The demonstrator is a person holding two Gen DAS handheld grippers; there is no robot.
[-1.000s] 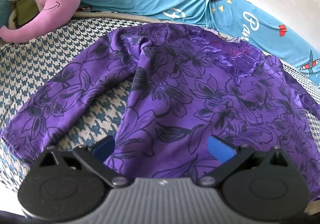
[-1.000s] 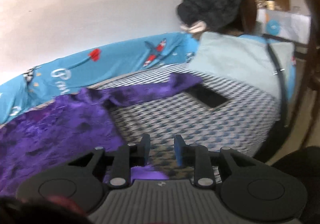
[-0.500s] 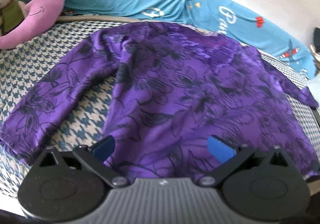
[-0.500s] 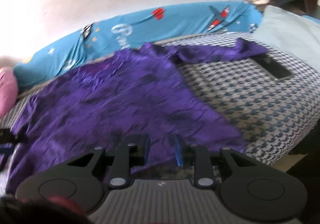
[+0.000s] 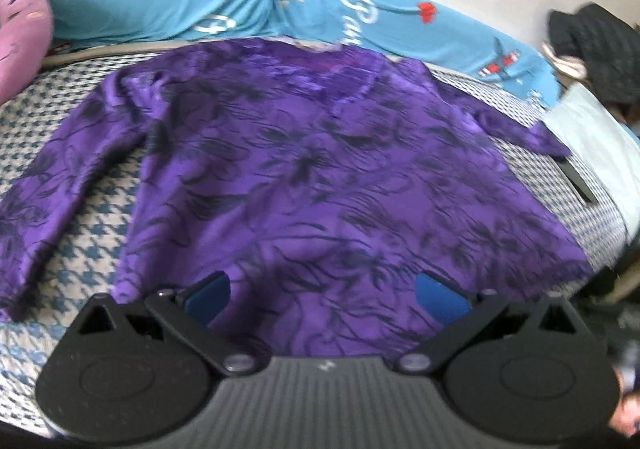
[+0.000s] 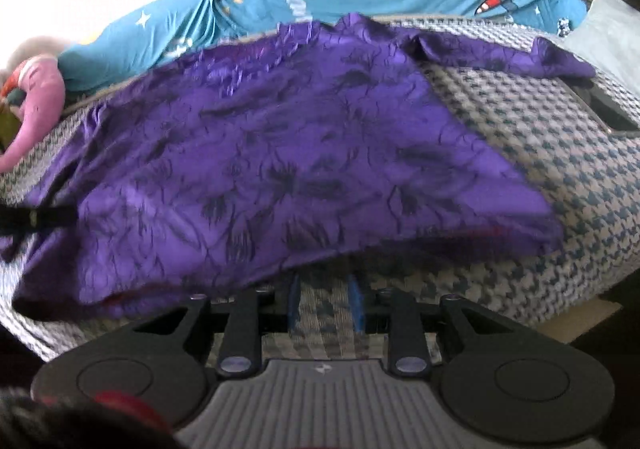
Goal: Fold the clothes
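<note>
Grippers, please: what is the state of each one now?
Left gripper: open, holding nothing, above the purple shirt.
Right gripper: open, fingers narrowly apart, holding nothing.

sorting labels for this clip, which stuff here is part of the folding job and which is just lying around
Job: purple floral top, left claw, right claw.

Lying about: pink plush, blue printed cushion, dark phone, pale pillow.

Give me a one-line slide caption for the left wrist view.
Open left gripper poised over the hem of a purple floral top spread flat on a houndstooth bed cover.
</note>
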